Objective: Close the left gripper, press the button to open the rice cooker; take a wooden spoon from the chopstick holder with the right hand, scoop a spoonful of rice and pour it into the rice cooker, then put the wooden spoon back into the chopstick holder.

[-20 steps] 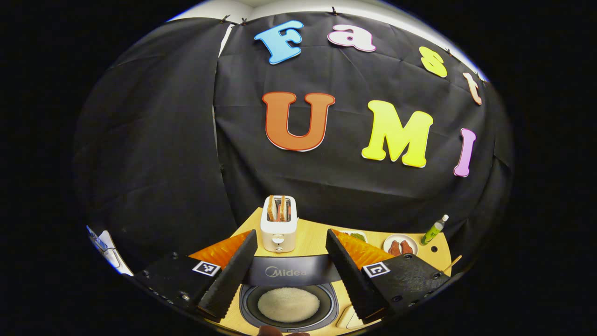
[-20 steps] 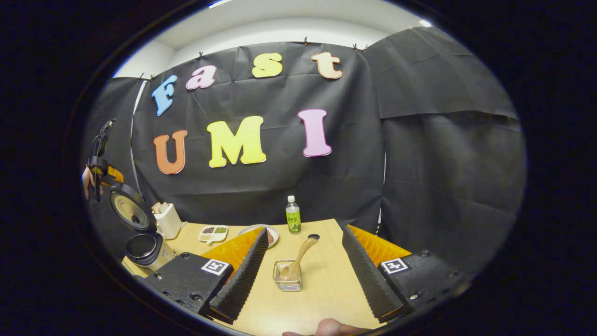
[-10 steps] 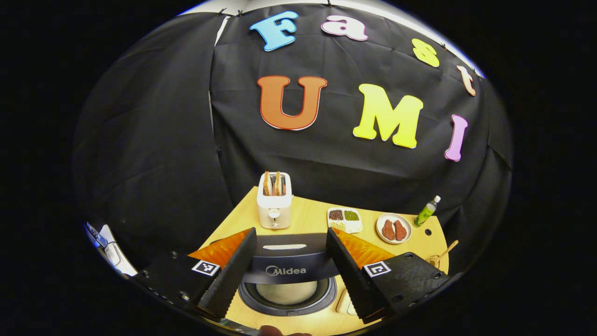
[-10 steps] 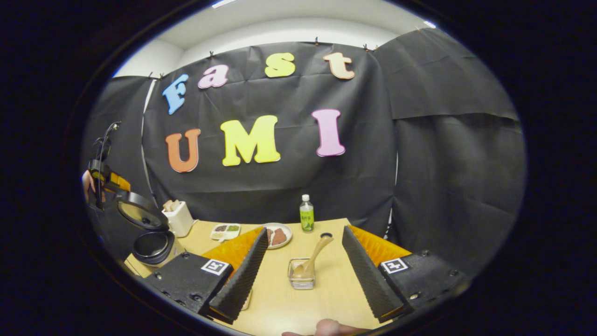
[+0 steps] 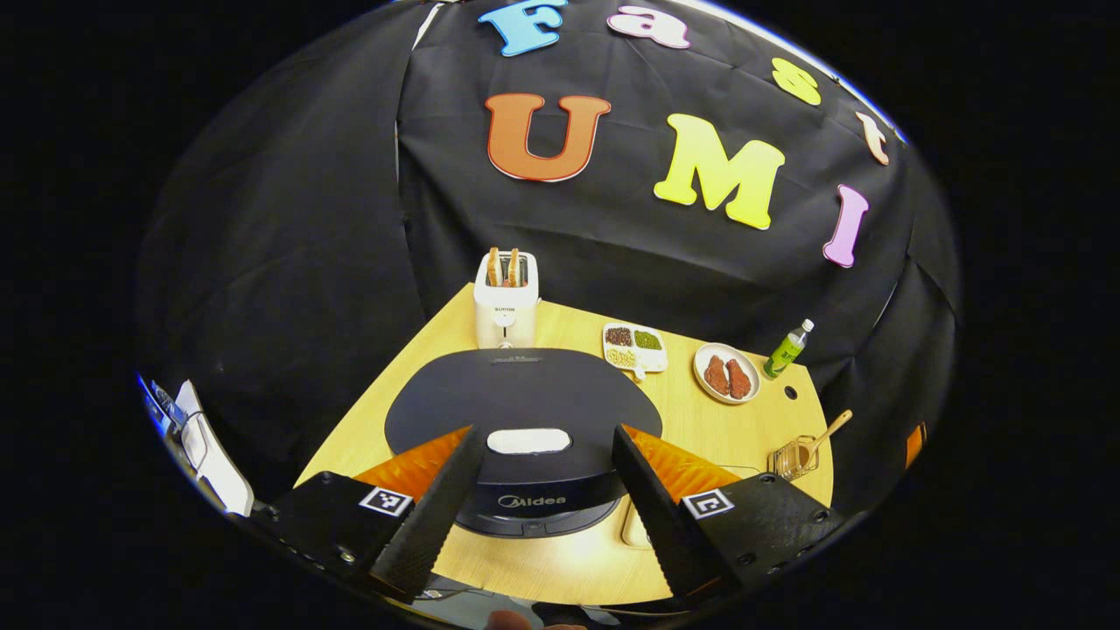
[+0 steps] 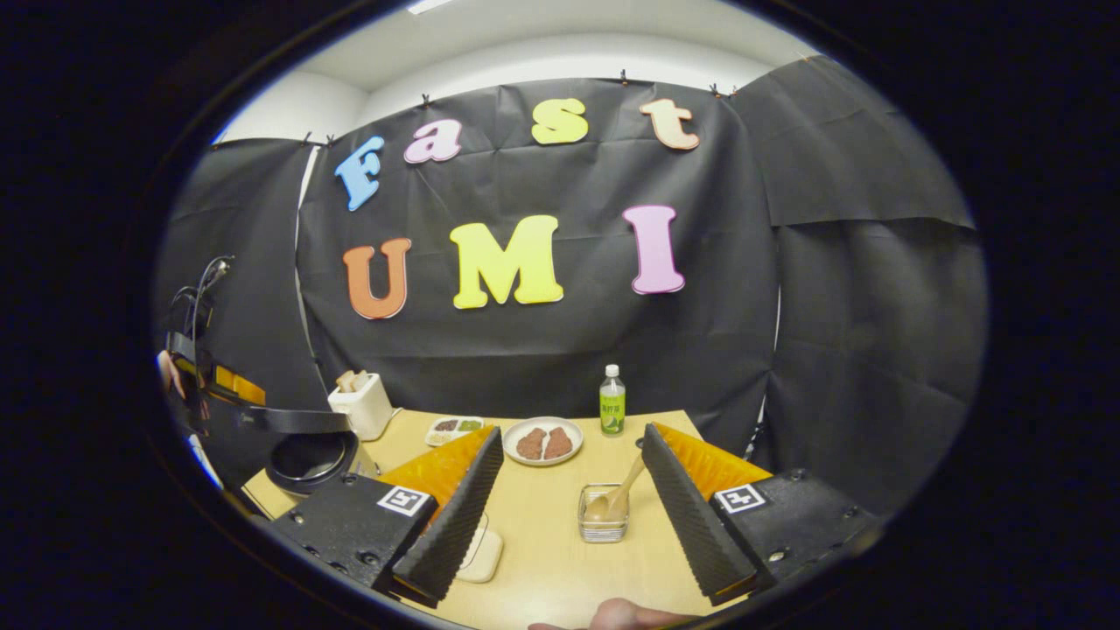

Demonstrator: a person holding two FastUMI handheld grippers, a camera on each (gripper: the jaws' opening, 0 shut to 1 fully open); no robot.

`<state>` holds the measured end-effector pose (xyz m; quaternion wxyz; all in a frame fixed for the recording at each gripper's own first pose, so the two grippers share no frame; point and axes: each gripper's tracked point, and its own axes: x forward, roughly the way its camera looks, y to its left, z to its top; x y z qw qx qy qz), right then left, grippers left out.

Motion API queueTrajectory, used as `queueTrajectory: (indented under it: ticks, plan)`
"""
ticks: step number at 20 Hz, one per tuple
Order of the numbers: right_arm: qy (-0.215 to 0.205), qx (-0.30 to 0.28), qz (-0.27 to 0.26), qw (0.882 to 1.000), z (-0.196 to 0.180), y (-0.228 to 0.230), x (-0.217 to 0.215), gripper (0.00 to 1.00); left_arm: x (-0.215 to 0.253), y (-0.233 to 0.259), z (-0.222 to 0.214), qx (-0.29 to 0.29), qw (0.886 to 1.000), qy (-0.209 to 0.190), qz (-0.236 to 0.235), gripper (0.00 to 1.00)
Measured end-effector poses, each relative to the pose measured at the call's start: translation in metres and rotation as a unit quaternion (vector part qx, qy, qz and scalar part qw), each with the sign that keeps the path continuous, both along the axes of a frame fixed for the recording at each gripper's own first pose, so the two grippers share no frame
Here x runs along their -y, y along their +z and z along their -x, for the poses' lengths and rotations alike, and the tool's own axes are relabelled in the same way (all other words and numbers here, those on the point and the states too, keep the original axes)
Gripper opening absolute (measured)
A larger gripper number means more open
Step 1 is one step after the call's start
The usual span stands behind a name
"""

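Note:
The dark rice cooker lid lies almost flat over the pot, with its white oblong button near the front. My left gripper is open above the lid's front, one finger on each side of the button. In the right gripper view the lid hangs level just above the pot, with the left gripper and a hand behind it. My right gripper is open over the table. The wooden spoon leans in the clear holder just ahead, between its fingers and untouched.
A toaster with bread, a compartment dish, a plate with meat and a green bottle stand along the back. A small white dish sits by my right gripper's left finger. The table edge runs close in front.
The lid has swung down from upright to nearly flat, hiding the rice in the pot. My left gripper's view has risen. The right gripper has shifted left; the holder now sits further right.

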<state>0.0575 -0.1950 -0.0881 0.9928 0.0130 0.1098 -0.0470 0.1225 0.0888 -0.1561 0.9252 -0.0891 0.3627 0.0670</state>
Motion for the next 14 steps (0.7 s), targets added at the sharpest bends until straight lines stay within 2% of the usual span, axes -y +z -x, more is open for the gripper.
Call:
queueTrajectory:
  ticks: [4, 5, 6, 14]
  plan:
    - [0.004, -0.012, 0.001, 1.000, 0.004, -0.009, -0.004, 0.94, 0.004, -0.019, 0.012, -0.020, 1.000, -0.002, 0.005, 0.97]
    - [0.005, -0.014, 0.002, 1.000, 0.005, -0.009, -0.003, 1.00, 0.005, -0.025, 0.015, -0.026, 1.000, -0.002, 0.006, 0.97]
    - [0.004, -0.015, 0.003, 1.000, 0.006, -0.009, -0.002, 0.94, 0.006, -0.032, 0.019, -0.033, 0.999, -0.001, 0.009, 0.97]
    - [0.005, -0.012, 0.007, 1.000, 0.005, -0.003, -0.004, 0.94, 0.008, -0.069, 0.040, -0.072, 0.996, 0.011, 0.042, 0.97]
